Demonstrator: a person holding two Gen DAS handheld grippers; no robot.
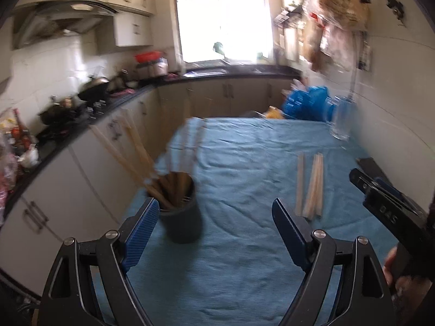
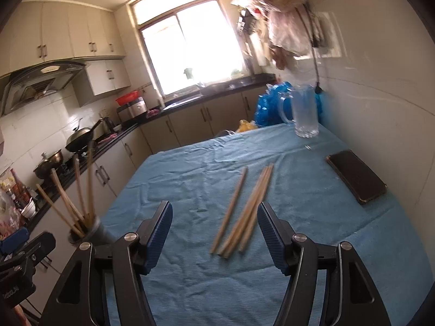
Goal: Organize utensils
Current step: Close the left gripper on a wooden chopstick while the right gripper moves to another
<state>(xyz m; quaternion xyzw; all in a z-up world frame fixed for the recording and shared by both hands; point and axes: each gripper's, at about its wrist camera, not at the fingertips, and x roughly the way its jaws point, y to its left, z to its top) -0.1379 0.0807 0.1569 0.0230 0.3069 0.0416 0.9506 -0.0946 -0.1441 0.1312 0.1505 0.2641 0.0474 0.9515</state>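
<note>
A dark round holder (image 1: 181, 217) stands at the left edge of the table on the blue cloth (image 1: 239, 168), with several wooden chopsticks (image 1: 127, 152) leaning out of it. My left gripper (image 1: 214, 212) hovers open just in front of the holder, nothing between its blue pads. Several loose chopsticks (image 2: 244, 212) lie side by side on the cloth. My right gripper (image 2: 214, 217) is open right behind their near ends, which sit in the gap between its fingers without being touched. The holder (image 2: 89, 233) also shows at the lower left of the right wrist view.
A black phone (image 2: 356, 179) lies near the right wall. A clear glass pitcher (image 2: 301, 114) and blue bags (image 2: 269, 103) stand at the table's far end. Kitchen counter with pots (image 2: 78, 138) runs along the left. The other gripper (image 1: 388, 206) is at the right edge.
</note>
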